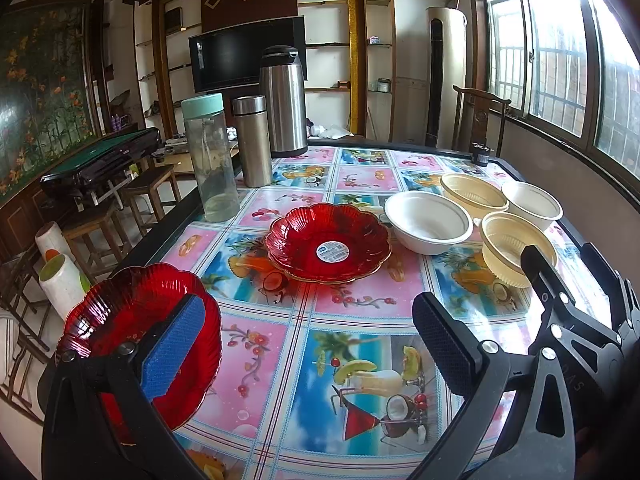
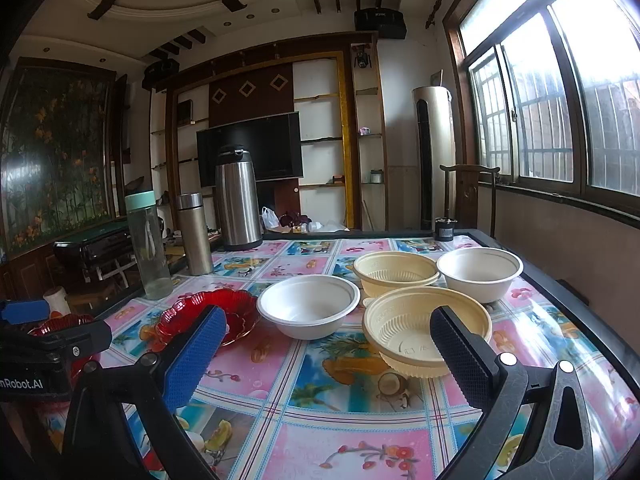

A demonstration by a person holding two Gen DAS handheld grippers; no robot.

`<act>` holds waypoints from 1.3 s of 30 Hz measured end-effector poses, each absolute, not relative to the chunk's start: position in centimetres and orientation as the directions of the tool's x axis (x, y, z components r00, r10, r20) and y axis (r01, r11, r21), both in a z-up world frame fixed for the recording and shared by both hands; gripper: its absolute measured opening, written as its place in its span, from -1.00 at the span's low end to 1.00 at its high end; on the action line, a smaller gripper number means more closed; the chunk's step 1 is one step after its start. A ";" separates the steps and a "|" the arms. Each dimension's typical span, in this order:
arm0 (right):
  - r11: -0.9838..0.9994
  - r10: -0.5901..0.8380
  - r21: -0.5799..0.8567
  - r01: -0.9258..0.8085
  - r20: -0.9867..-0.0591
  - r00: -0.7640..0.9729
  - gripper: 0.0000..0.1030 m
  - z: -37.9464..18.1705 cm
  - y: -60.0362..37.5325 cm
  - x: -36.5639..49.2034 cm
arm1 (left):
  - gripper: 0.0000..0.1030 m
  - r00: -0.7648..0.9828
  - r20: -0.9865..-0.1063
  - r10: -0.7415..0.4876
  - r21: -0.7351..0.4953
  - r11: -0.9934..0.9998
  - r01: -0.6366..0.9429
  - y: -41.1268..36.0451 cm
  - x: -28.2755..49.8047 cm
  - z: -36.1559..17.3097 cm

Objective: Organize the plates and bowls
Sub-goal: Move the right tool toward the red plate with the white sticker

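Two red scalloped glass plates lie on the table: one in the middle (image 1: 328,244), also seen in the right wrist view (image 2: 212,312), and one at the near left edge (image 1: 132,320). My left gripper (image 1: 308,340) is open, and its blue finger (image 1: 172,344) overlaps the near plate. Four bowls cluster at the right: a white bowl (image 2: 308,304), a cream ribbed bowl (image 2: 424,328), a second cream bowl (image 2: 396,272) and a second white bowl (image 2: 480,272). My right gripper (image 2: 330,356) is open above the table, its black finger (image 2: 464,360) in front of the near cream bowl.
A clear bottle with a mint lid (image 1: 210,156), a slim steel thermos (image 1: 252,140) and a tall steel flask (image 1: 284,100) stand at the table's far left. A small black jar (image 1: 480,154) sits at the far right corner. Stools (image 1: 100,232) stand left of the table.
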State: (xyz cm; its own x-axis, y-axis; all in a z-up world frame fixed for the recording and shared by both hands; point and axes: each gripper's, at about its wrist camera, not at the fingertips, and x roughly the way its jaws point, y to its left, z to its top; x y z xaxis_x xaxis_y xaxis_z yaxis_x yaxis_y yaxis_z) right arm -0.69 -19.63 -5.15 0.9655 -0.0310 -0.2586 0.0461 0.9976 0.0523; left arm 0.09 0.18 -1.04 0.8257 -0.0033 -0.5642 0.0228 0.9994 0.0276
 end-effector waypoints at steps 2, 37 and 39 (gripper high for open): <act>0.998 -0.029 0.053 0.044 -0.259 0.965 1.00 -5.2 -19.6 -0.7 | 1.00 0.825 -0.565 -0.004 0.028 0.999 0.024 0.2 0.1 -1.0; 0.998 -0.016 0.053 0.034 -0.308 0.951 1.00 -5.4 -19.5 -0.1 | 1.00 0.808 -0.589 -0.013 0.020 0.999 0.030 0.2 0.6 -2.3; 0.998 -0.016 0.051 0.034 -0.311 0.950 1.00 -5.4 -19.4 0.0 | 1.00 0.805 -0.593 -0.013 0.020 0.999 0.031 0.3 0.7 -2.5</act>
State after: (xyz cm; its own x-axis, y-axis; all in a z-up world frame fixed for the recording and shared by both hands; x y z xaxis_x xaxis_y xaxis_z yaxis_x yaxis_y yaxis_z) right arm -0.04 -19.41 -5.39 0.9502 -0.0163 -0.3113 0.0337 0.9982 0.0505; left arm 0.69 0.32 -2.47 0.8053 -0.0130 -0.5928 0.0309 0.9993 0.0201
